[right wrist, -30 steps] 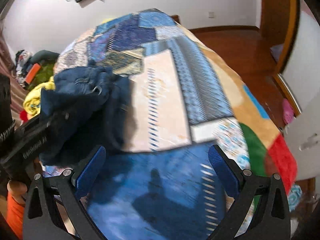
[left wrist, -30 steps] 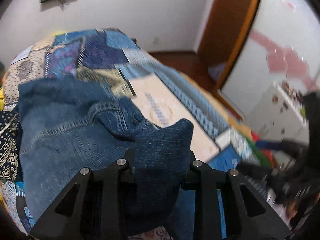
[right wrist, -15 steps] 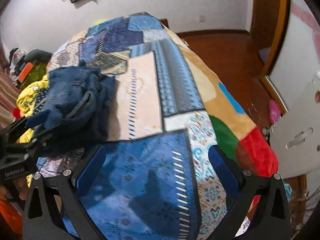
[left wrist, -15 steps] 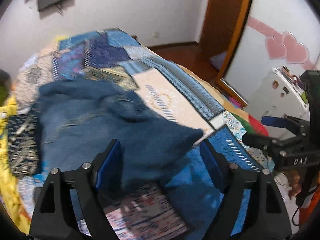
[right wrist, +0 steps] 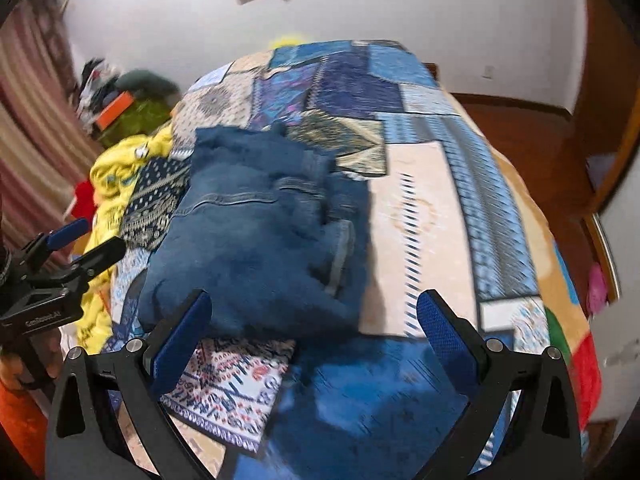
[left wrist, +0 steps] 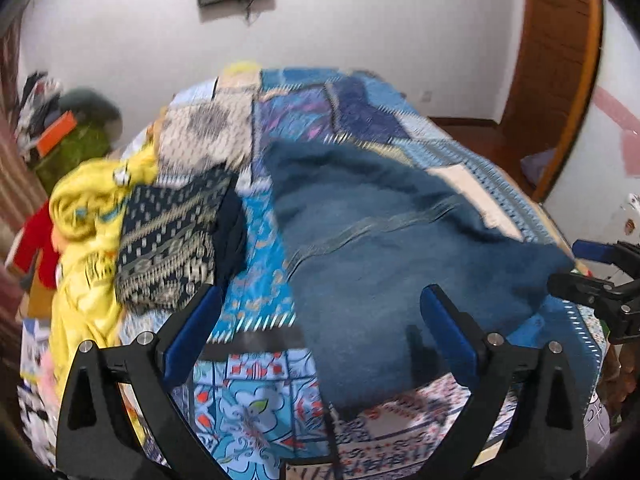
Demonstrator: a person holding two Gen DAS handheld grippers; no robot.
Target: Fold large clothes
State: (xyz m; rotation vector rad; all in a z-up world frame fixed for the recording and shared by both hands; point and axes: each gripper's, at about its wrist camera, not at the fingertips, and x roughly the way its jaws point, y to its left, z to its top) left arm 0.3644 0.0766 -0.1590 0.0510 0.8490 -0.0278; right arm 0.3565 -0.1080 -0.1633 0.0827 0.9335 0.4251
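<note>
1. The denim garment [right wrist: 260, 236] is dark blue with paler stitched seams, folded into a thick, rumpled bundle; a seam line [left wrist: 360, 232] runs across its upper layer.
2. It lies on the bed's patchwork bedspread [right wrist: 432, 216], just beside a navy patterned cloth [left wrist: 172, 248], which in turn lies against a yellow garment [left wrist: 84, 208].
3. The left tongs [left wrist: 320, 338] stand wide apart, empty, their blue pads [left wrist: 192, 336] on either side of the denim's near edge, clamped on nothing.
4. The right tongs [right wrist: 310, 338] are likewise spread wide and hold nothing, poised over the denim's near edge.
5. In the right wrist view, white lettering shows on the left tongs' body [right wrist: 44, 312], too blurred to read with certainty.
</note>
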